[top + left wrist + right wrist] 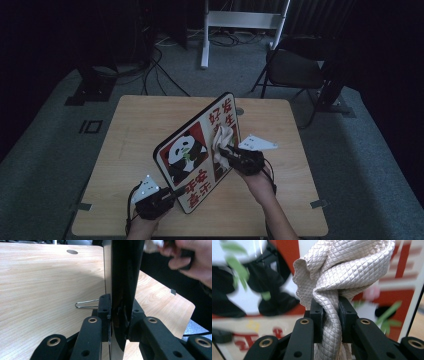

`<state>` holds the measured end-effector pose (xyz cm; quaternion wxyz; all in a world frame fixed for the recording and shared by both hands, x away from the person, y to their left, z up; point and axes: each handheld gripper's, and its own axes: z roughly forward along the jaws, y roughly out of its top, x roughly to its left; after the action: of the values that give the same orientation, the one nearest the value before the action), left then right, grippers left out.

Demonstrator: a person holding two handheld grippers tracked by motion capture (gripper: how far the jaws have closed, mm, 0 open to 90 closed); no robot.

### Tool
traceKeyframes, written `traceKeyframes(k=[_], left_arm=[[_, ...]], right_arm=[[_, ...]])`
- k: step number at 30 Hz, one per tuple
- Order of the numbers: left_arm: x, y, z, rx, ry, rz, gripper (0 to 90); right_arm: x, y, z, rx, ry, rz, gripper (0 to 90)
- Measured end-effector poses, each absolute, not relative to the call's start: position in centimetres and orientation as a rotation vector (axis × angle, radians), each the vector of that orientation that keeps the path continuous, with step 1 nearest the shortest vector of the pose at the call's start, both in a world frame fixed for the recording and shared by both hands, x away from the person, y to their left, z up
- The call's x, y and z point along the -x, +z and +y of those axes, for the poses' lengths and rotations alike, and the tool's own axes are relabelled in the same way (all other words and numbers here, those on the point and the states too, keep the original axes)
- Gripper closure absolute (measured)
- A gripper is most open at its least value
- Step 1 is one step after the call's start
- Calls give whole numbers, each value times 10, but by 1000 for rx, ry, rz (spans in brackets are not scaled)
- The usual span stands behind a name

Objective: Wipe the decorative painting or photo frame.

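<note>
The left claw (pixel 119 315) is clenched on the lower edge of the panda board (pixel 123 277); the left gripper view shows the board edge-on between the jaws, with a bent wire clip (pixel 86 304) lying on the counter (pixel 45 280) at about nine o'clock. The right claw (pixel 331 315) is clenched on a bunched cream cloth (pixel 342 270), whose quilted weave is clear in the right gripper view, close against the board's printed face. In the high view the board (pixel 192 150) stands tilted near the counter's middle, the left claw (pixel 172 194) at its six o'clock corner, the right claw (pixel 226 155) and cloth (pixel 222 137) at three o'clock. A chair (pixel 295 67) stands beyond the counter (pixel 140 120) at one o'clock.
</note>
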<state>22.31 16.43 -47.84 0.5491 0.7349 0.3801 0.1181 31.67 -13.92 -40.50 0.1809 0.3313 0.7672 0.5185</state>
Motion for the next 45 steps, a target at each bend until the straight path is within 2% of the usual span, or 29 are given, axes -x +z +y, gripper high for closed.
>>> traceKeyframes(k=[11,19,26,45], left_arm=[[-223,-478,164,-1739,280,901,785],[-223,-478,164,-1744,285,896,785],[-222,-478,164,-1751,295,894,783],[-223,-478,163,-1745,287,900,782]], right_arm=[[-319,-348,-121,-818,1568,2078,768],[-322,-324,-96,-742,1591,2071,768],[-327,-334,-85,-739,1566,2095,768],[-321,-387,-100,-837,1509,2166,768]])
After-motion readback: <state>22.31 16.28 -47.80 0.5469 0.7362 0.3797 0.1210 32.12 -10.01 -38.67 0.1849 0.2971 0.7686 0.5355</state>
